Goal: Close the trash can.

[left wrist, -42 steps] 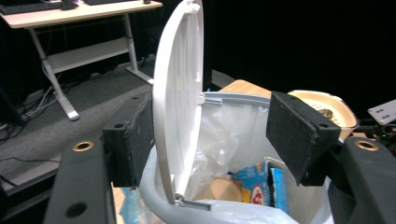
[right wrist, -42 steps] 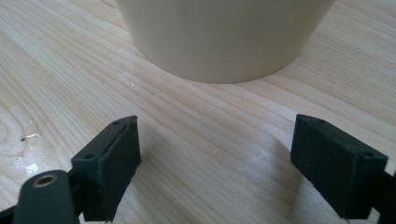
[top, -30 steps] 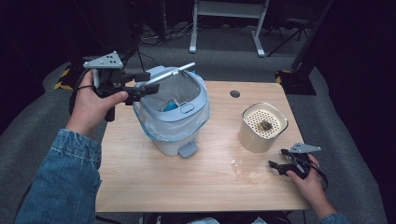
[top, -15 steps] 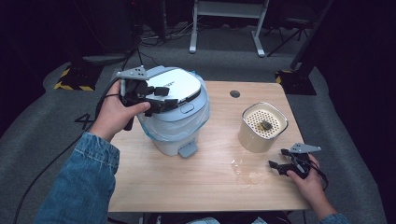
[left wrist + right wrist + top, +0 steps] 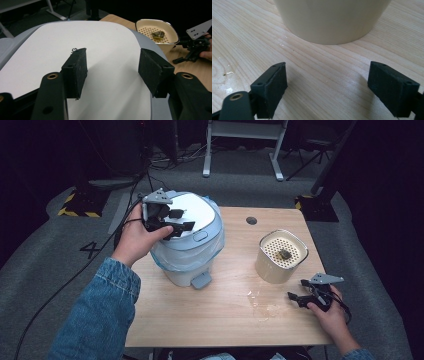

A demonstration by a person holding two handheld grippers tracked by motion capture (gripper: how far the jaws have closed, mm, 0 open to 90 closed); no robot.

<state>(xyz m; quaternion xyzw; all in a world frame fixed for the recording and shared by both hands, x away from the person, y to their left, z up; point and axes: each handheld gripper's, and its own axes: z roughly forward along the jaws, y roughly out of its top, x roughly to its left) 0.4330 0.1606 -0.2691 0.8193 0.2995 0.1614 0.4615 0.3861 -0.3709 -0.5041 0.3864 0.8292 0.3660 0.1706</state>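
Sitting at the left part of the wooden table [image 5: 225,320], the pedal bin [image 5: 190,245] is the landmark: a pale blue-grey body with a white lid [image 5: 82,50] lying flat and shut across its top, a clear plastic liner bunched out under the lid rim, and a grey foot pedal [image 5: 201,280] at its near base. Whatever the bin holds is hidden by the lid.

Over the bin's left rear edge the left gripper [image 5: 175,222] hangs just above the lid, its jaws spread wide with nothing between them; in the left gripper view the two black pads [image 5: 75,72] stand apart over bare white lid.

Right of the bin, well apart from it, stands a cream container [image 5: 281,256] with a perforated insert at its top. A small dark, crumpled lump [image 5: 283,254], too small to identify, lies on the holes.

Nearer the person than that container, and farther from the bin, the right gripper [image 5: 300,296] rests low on the table, jaws parted and empty, pointing at the cream wall [image 5: 332,20]. A wet patch [image 5: 262,302] glistens on the wood between bin and right gripper.
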